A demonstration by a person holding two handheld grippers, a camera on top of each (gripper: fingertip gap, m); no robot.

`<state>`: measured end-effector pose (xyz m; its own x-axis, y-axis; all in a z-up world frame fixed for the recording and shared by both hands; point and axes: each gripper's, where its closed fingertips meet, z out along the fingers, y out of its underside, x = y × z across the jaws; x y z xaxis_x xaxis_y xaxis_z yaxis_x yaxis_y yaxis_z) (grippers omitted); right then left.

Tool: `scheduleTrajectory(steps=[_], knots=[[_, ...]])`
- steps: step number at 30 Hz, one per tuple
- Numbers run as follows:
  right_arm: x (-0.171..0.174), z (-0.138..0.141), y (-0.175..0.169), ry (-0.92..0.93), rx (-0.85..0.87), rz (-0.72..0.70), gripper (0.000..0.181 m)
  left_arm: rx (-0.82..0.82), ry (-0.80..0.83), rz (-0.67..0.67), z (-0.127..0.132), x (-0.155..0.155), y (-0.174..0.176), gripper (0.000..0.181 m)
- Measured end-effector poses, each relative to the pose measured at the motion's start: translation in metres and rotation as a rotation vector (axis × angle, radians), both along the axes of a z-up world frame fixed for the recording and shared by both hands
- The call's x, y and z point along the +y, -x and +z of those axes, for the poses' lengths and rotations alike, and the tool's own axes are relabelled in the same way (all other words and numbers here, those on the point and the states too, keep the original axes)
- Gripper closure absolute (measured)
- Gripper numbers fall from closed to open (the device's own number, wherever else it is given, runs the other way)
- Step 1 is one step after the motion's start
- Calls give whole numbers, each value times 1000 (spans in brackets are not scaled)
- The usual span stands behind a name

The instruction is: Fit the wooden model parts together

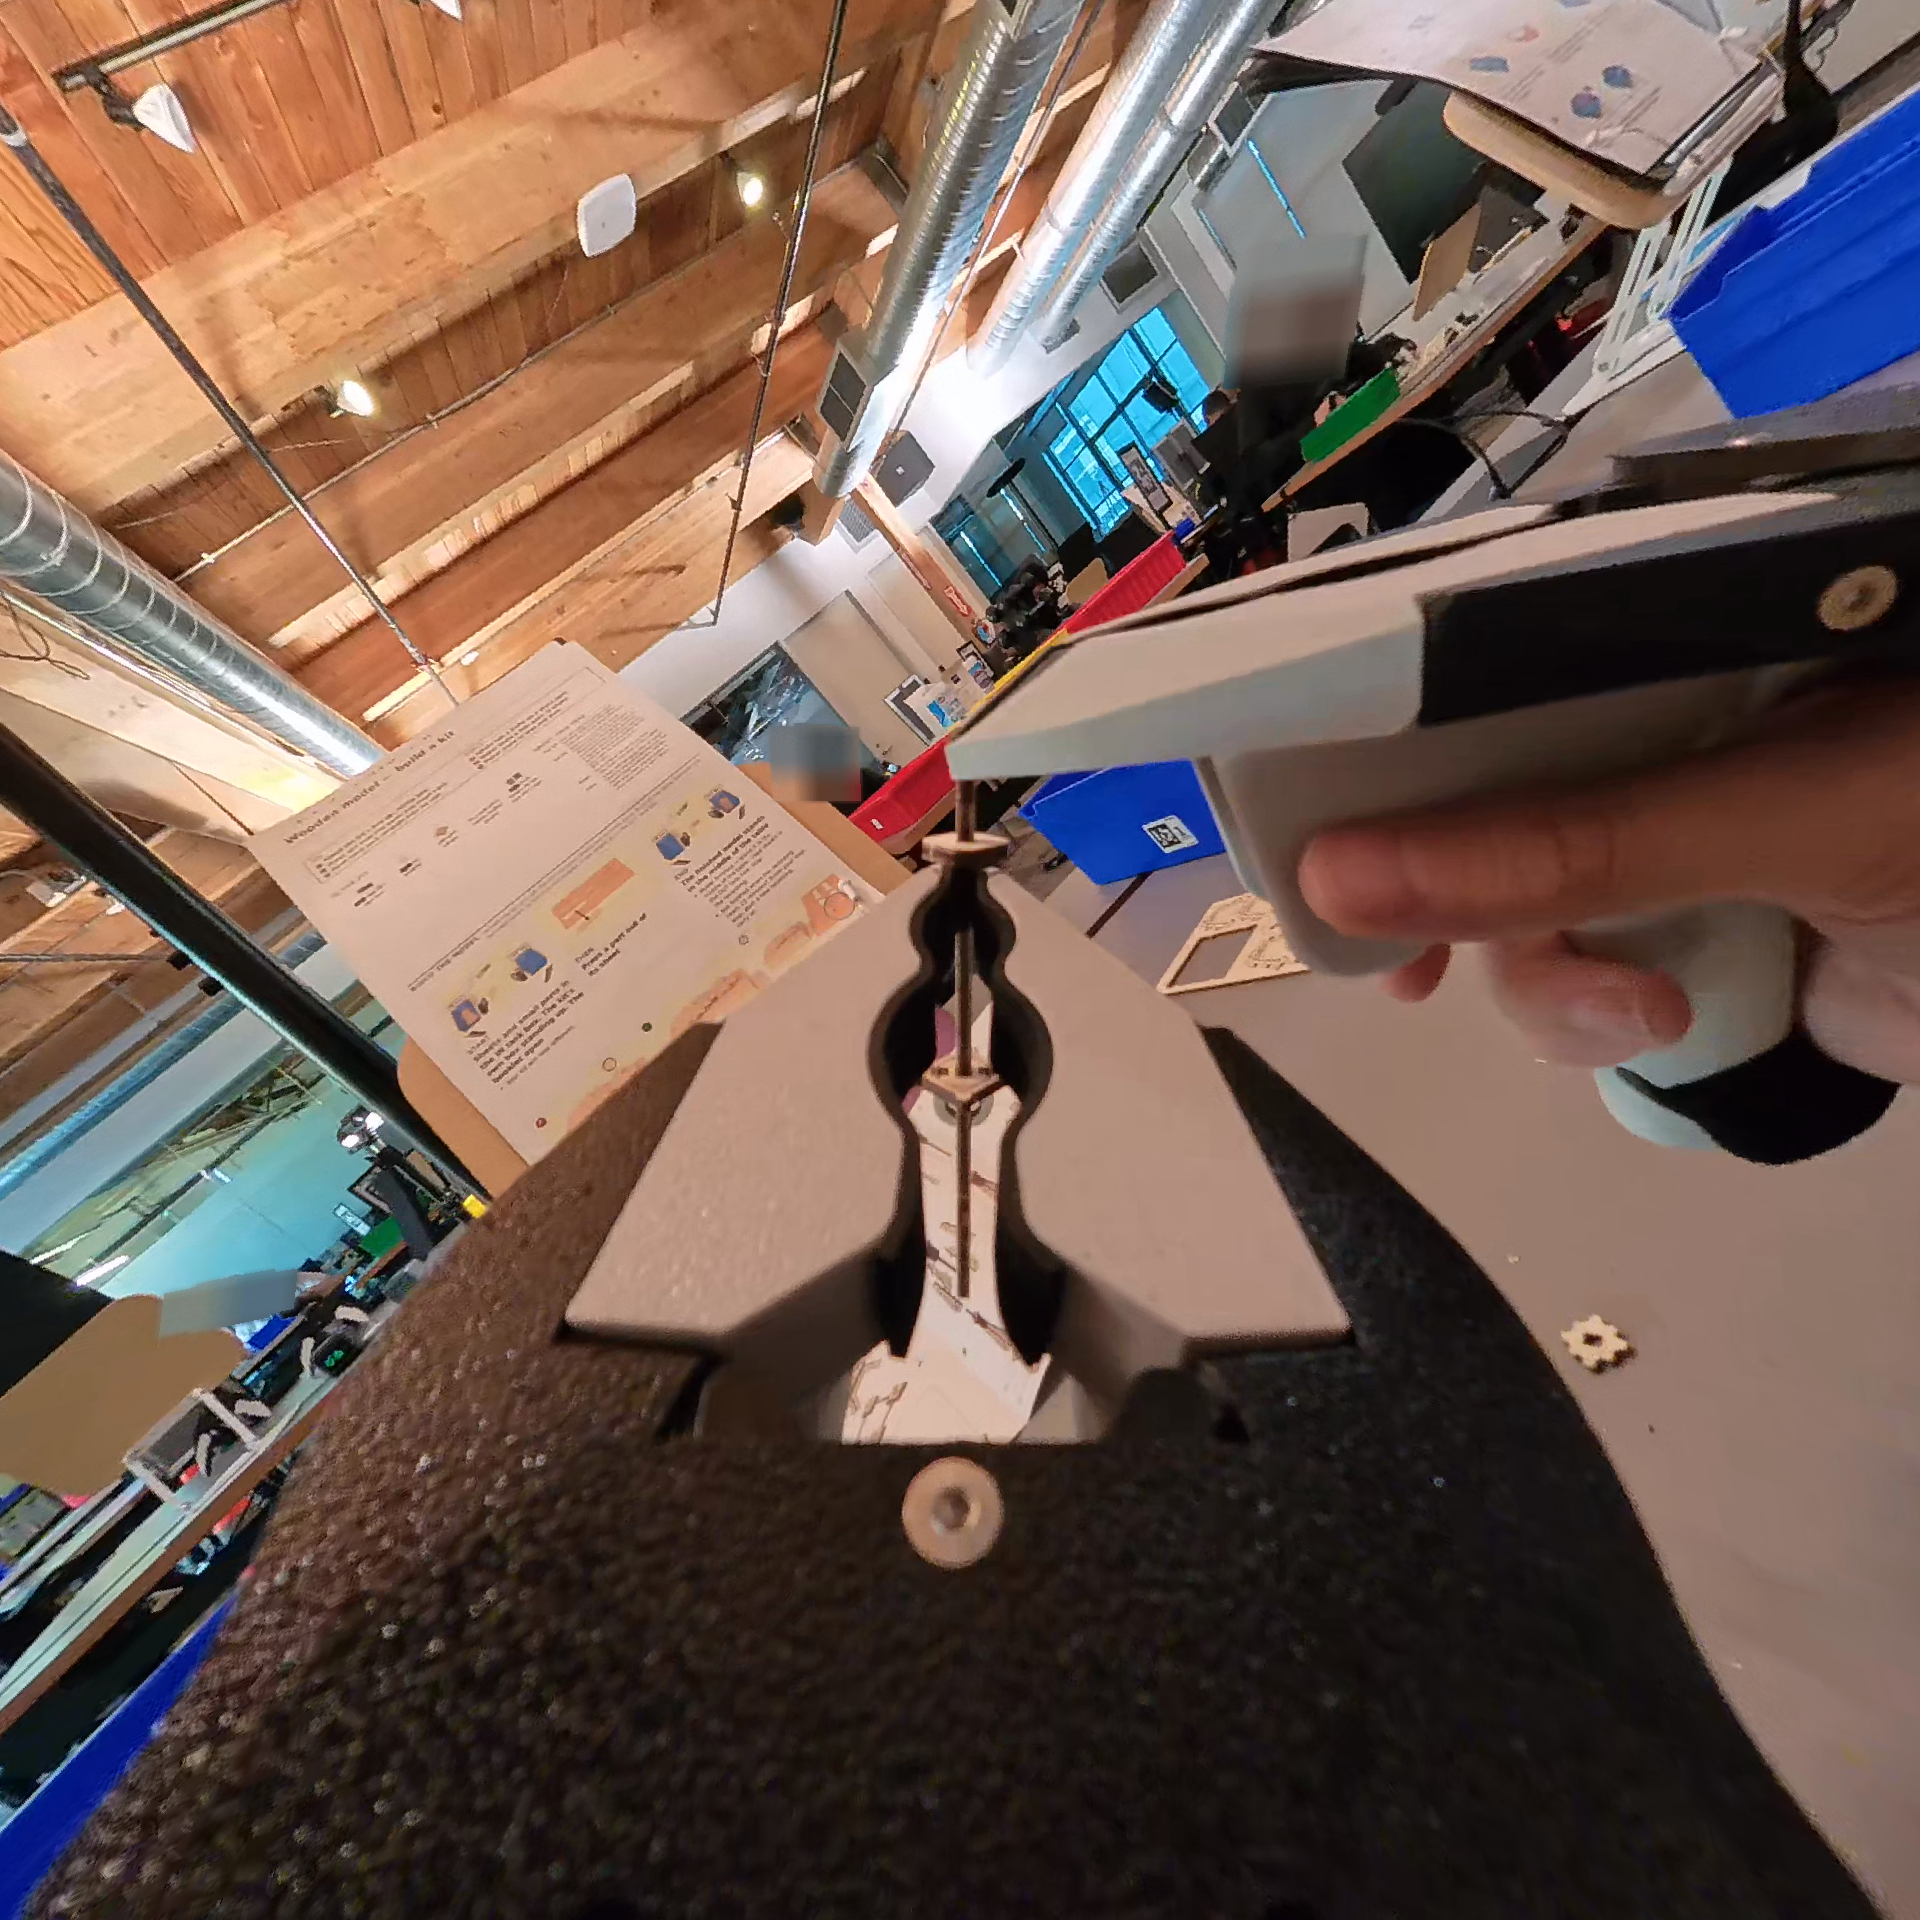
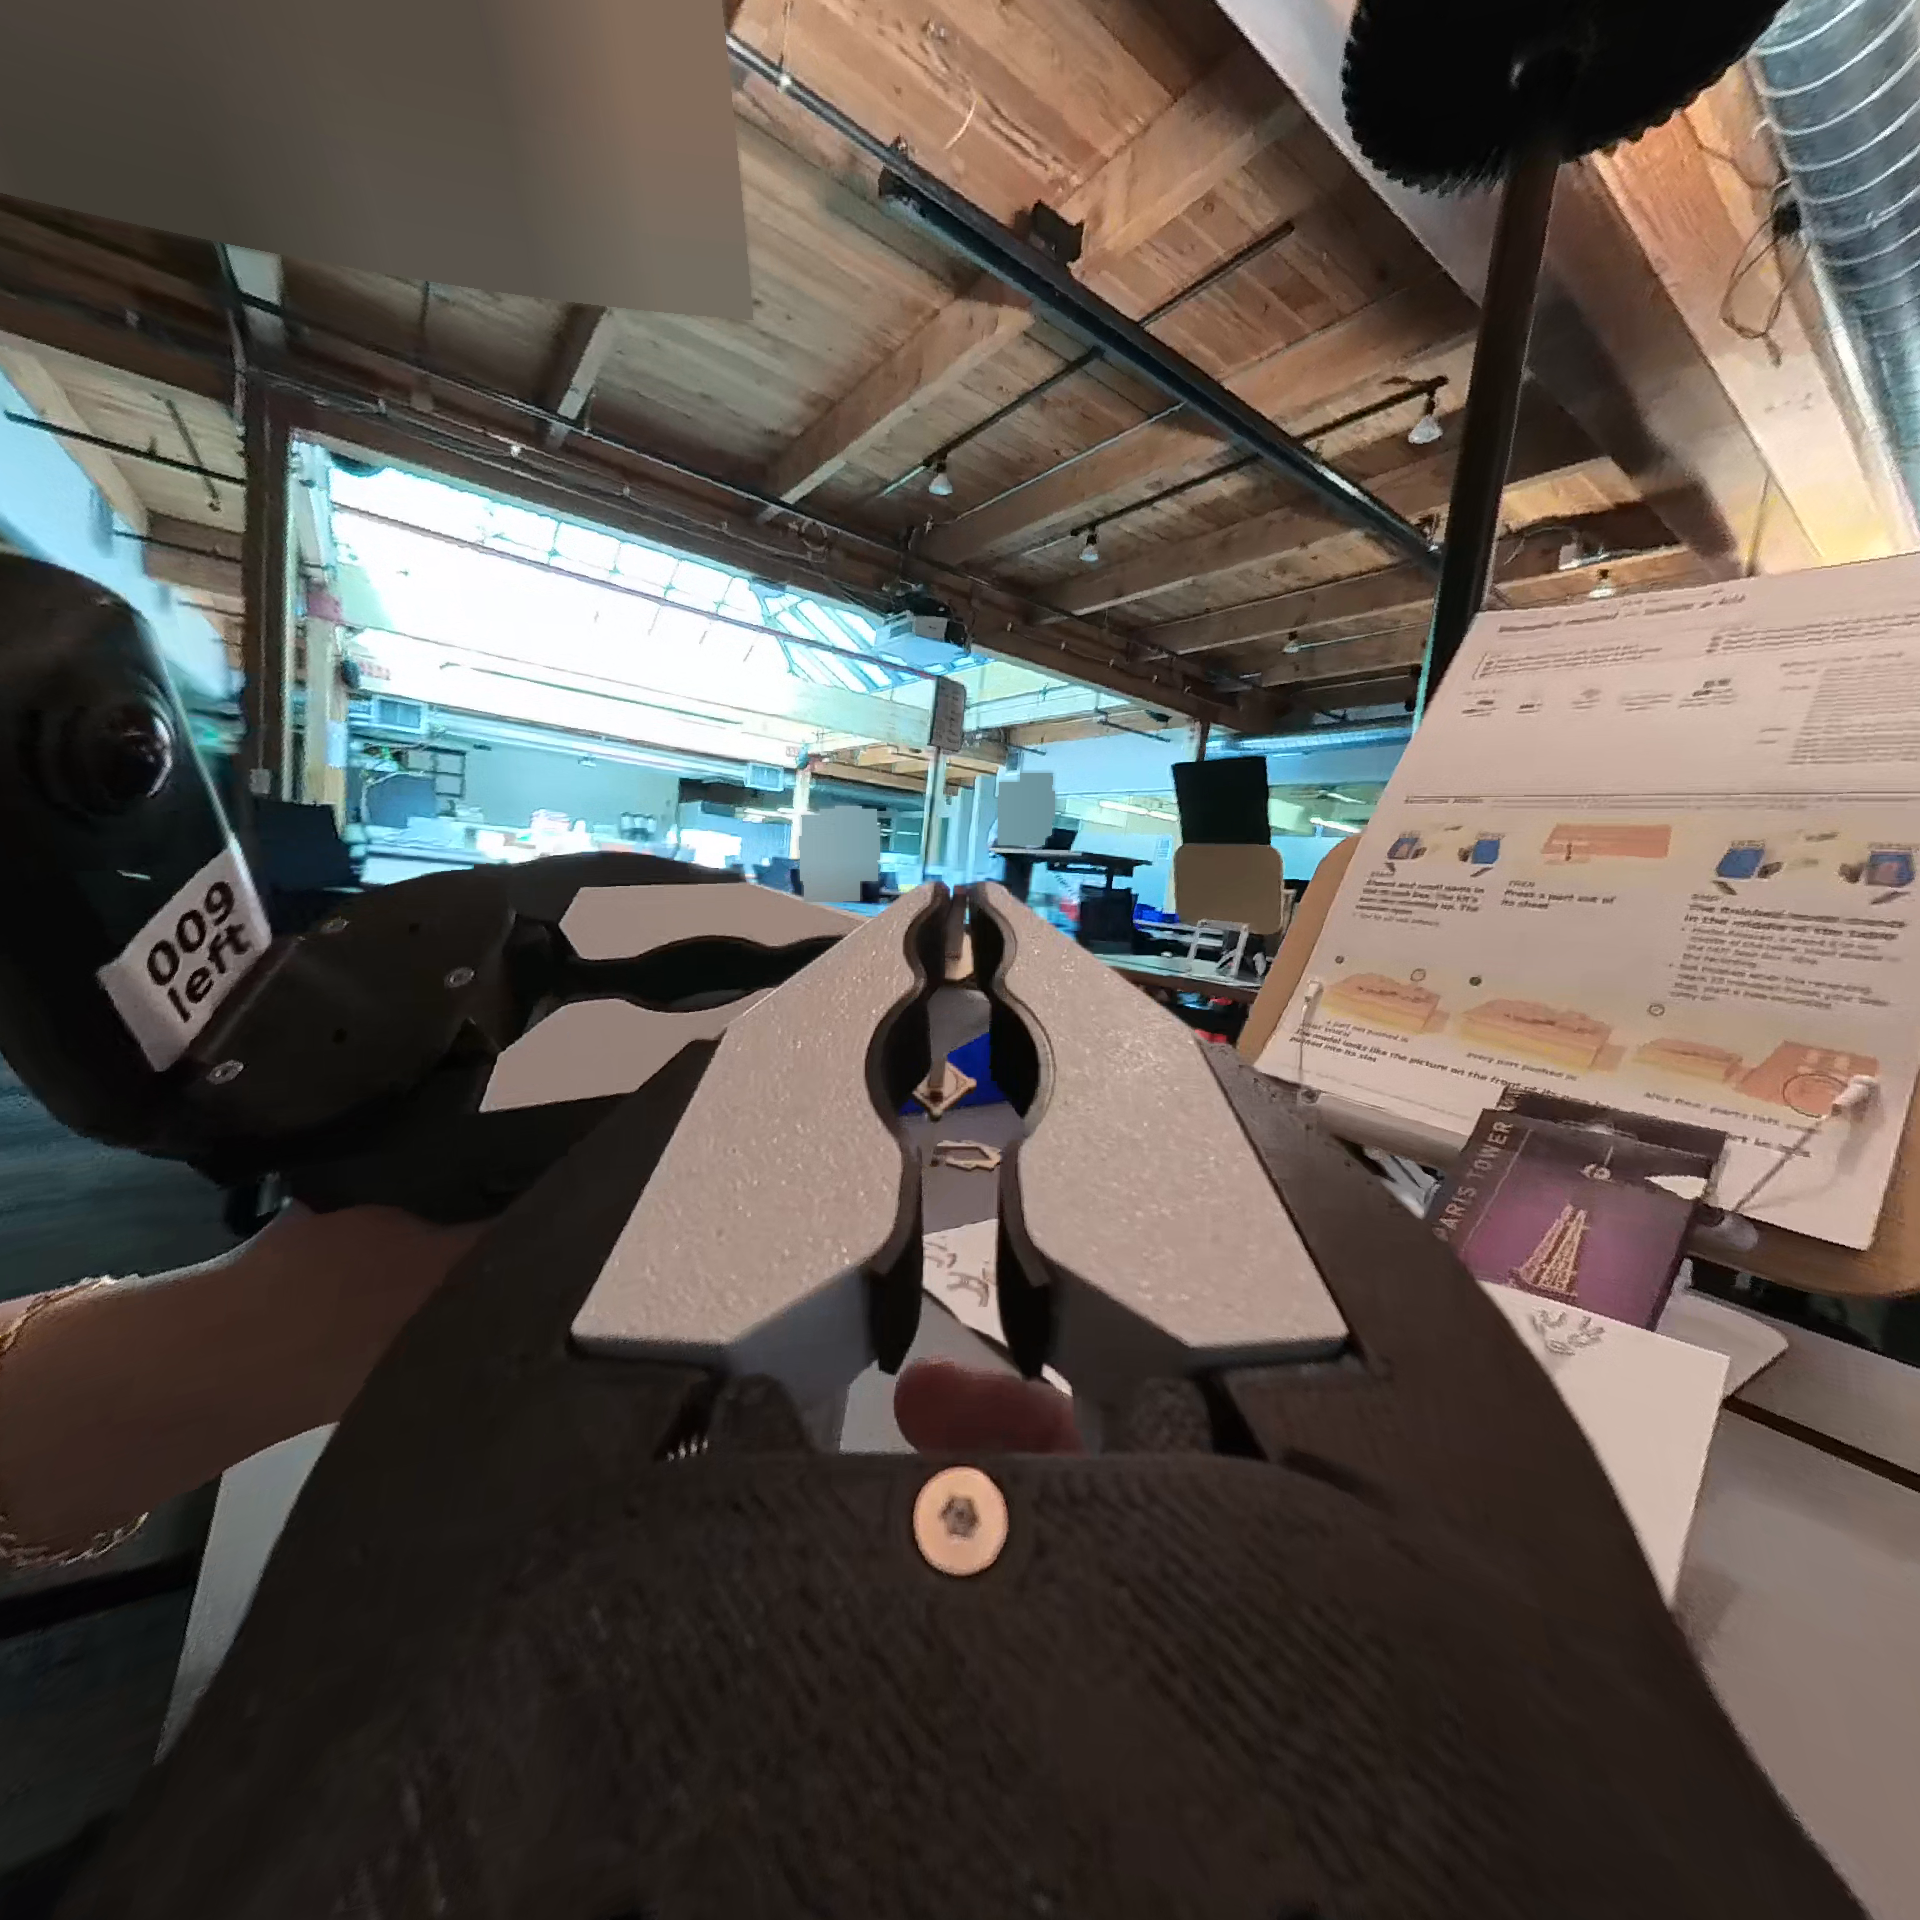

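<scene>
Left hand-held gripper [image 1: 961, 883]: its grey textured fingers are drawn almost together, clamped on a thin dark wooden rod [image 1: 966, 1039] that runs lengthwise down the narrow gap between them.
Rod fittings: a small pale wooden collar [image 1: 964, 848] sits on the rod just past the fingertips; a second small square wooden piece [image 1: 956, 1089] sits on it farther back, in the wider scalloped part of the gap.
Right hand-held gripper [image 2: 958, 902]: its fingers are together at the tips, pinching a small thin piece there. In the left wrist view this gripper [image 1: 961, 769] comes in from the right, and its pale tip meets the far end of the rod.
Task's thing: the rod assembly is held up off the grey bench [image 1: 1558, 1195], between the two tools.
Hard to make out: what the right fingertips pinch is a sliver, too small to tell. How the rod ends under the pale tip is hidden.
Hands: a person's hand [image 1: 1621, 914] wraps the right tool's handle; a bare forearm [image 2: 208, 1351] carries the left tool at the left.
On the bench: a flat pale wooden cut-out frame [image 1: 1231, 945] lies far right; a small pale gear-shaped wooden piece [image 1: 1597, 1344] lies near right, well apart from it.
Around: a printed instruction sheet on a tilted board [image 2: 1621, 883] stands behind; a dark purple kit card [image 2: 1558, 1216] leans at its foot; blue plastic bins [image 1: 1117, 821] and a red bin [image 1: 914, 779] sit farther back.
</scene>
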<state>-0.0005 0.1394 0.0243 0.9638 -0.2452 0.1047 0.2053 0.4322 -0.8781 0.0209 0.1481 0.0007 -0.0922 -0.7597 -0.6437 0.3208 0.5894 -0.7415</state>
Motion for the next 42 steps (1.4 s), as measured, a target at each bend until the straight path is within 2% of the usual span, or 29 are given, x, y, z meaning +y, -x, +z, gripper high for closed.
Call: scheduleTrajectory(steps=[8,12,16,19,24,33,37,42], knots=[[0,1,-1,23,10,11,181,17,22,-51,-1,-3,-1,181],[-10,5,-15,-20,59,-62,181,44,77,-96,0,-3,-2,162],[-5,0,-15,5,97,-20,181,55,99,-154,5,-9,3,155],[-1,-3,-11,24,91,-3,181,78,103,-164,6,-11,4,160],[5,-7,-7,58,85,0,181,83,77,-132,3,-9,1,181],[7,-13,-12,112,53,-49,181,140,101,-122,-4,-7,-4,181],[7,-15,-14,134,52,-66,181,213,171,-158,-8,-7,-6,181],[10,-20,-17,157,97,-51,181,282,167,-146,-18,-2,-10,179]])
